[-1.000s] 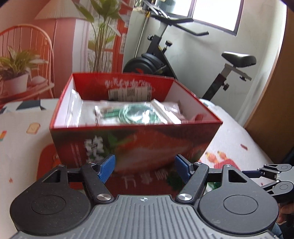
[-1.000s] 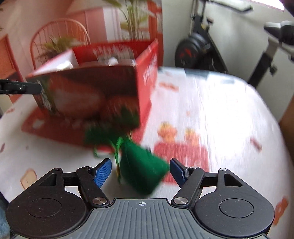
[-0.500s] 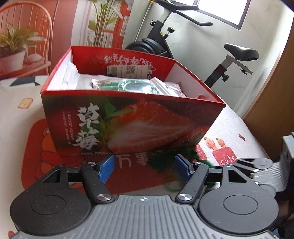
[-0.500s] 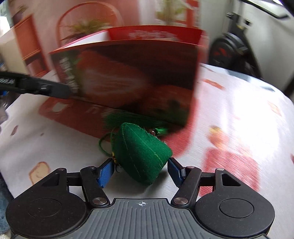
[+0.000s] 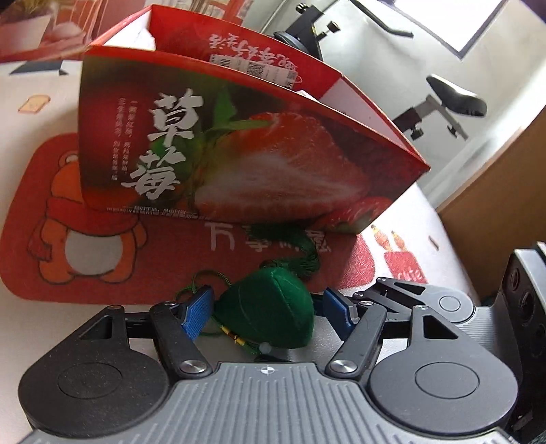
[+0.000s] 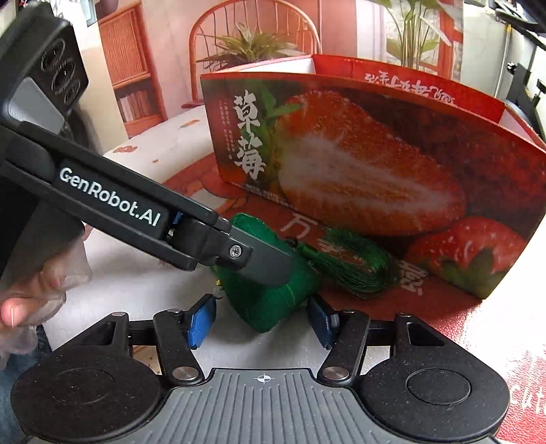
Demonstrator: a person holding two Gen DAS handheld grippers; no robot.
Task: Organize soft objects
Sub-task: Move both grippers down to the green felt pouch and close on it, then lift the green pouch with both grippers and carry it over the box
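A green stuffed sachet (image 5: 269, 310) with a green tassel (image 5: 307, 252) lies on the table in front of the red strawberry box (image 5: 239, 153). My left gripper (image 5: 267, 309) straddles it, jaws closing, with small gaps at both blue pads. In the right wrist view the sachet (image 6: 273, 300) also sits between the jaws of my right gripper (image 6: 261, 324), which are closing; the left pad stands clear of the cloth. One finger (image 6: 266, 263) of the left gripper lies across the sachet's top. The box (image 6: 375, 164) stands just behind, and its contents are hidden.
A red bear-print mat (image 5: 85, 239) lies under the box on the patterned tablecloth (image 6: 143, 273). The right tool's body (image 5: 525, 307) crowds the right edge. A person's hand (image 6: 20, 307) holds the left tool. An exercise bike (image 5: 454, 99) stands behind, with a chair (image 6: 252, 27) and plants.
The left gripper dropped lower, so the box's contents went out of sight and the sachet came between its fingers. The right gripper swung round the sachet, its jaws narrowed, and the left finger now crosses its view.
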